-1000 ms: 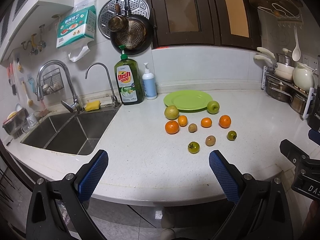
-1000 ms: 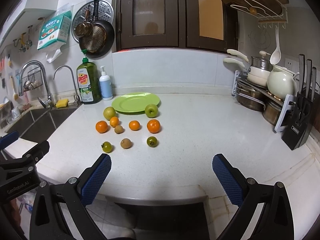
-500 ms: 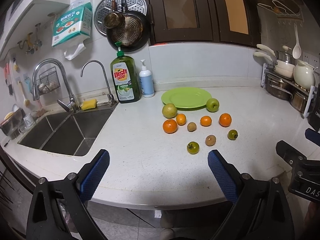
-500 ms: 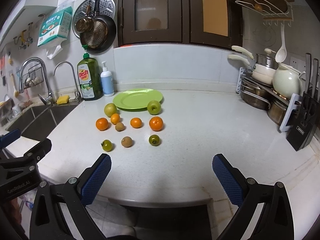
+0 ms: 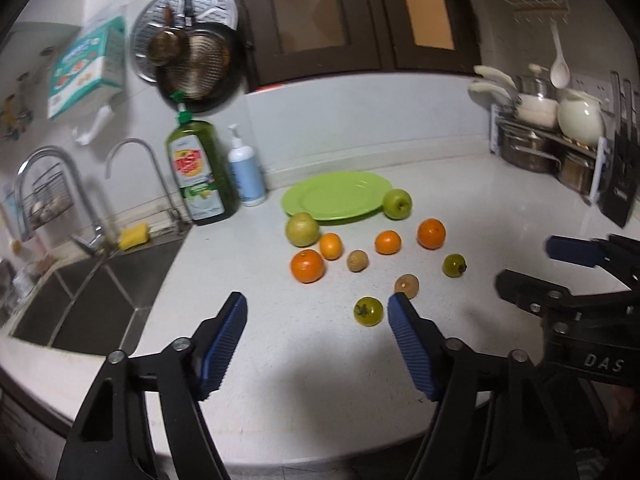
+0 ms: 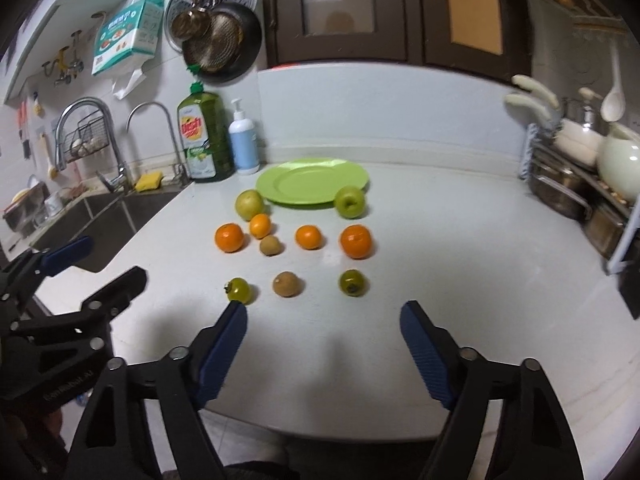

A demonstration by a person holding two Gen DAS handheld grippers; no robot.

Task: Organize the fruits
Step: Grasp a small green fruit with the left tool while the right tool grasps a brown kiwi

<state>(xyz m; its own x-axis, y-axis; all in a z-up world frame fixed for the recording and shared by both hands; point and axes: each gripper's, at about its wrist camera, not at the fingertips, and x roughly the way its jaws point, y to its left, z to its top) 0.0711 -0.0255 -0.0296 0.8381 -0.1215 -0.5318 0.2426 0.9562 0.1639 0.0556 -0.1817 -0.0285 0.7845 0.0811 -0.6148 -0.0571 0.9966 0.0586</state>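
A green plate (image 5: 335,196) (image 6: 312,181) lies empty on the white counter. In front of it lie a green apple (image 6: 349,201), a pale pear (image 6: 249,203), several oranges (image 6: 356,241), two brown kiwis (image 6: 286,283) and two small green fruits (image 6: 352,282) (image 5: 368,311). My left gripper (image 5: 316,308) is open and empty above the counter, just short of the nearest small green fruit. My right gripper (image 6: 323,316) is open and empty, just short of the front row of fruit.
A sink (image 5: 96,292) with taps lies to the left. A green dish-soap bottle (image 5: 200,172) and a white pump bottle (image 5: 246,176) stand by the wall. A pot rack (image 6: 580,184) and a knife block (image 5: 620,184) stand at the right.
Both grippers have moved forward over the counter toward the fruit, which now looks larger and closer. Both stay open. No fruit has moved.
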